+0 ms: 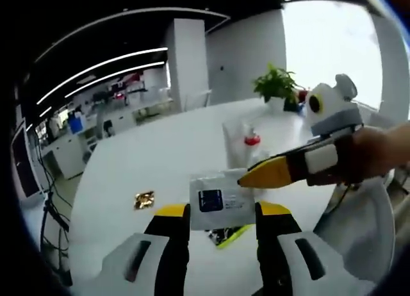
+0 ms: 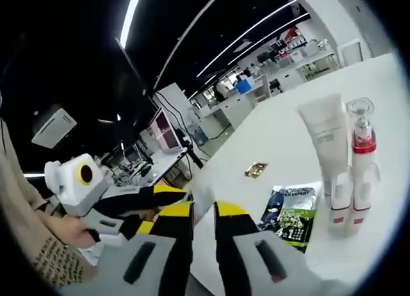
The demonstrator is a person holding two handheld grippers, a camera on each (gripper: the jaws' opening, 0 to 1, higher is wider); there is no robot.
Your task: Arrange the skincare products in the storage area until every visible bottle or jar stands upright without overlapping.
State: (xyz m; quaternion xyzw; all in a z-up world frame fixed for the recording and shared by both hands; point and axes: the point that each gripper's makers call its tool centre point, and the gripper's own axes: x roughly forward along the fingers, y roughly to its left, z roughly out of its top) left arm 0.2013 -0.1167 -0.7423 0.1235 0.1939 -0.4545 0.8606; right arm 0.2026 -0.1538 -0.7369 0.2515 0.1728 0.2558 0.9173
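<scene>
A white sachet [image 1: 221,205] with a blue square hangs in the air between my left gripper's [image 1: 222,211] jaws, which close on its two side edges. My right gripper [image 1: 246,179] reaches in from the right, its yellow tip pinching the sachet's upper right corner. In the right gripper view the sachet [image 2: 204,198] shows edge-on in the narrow gap of my right gripper [image 2: 204,214]. On the white table stand a white tube [image 2: 327,139] and a clear pump bottle with a red collar [image 2: 362,148], both upright and side by side. A green-and-black sachet [image 2: 291,213] lies flat before them.
A small gold foil piece [image 1: 144,199] lies on the white table [image 1: 147,161]. A potted plant [image 1: 275,84] stands at the far edge. A person's hand [image 1: 375,155] holds the right gripper. The left gripper's fingers [image 2: 163,189] enter from the left, beside a knitted sleeve [image 2: 38,251].
</scene>
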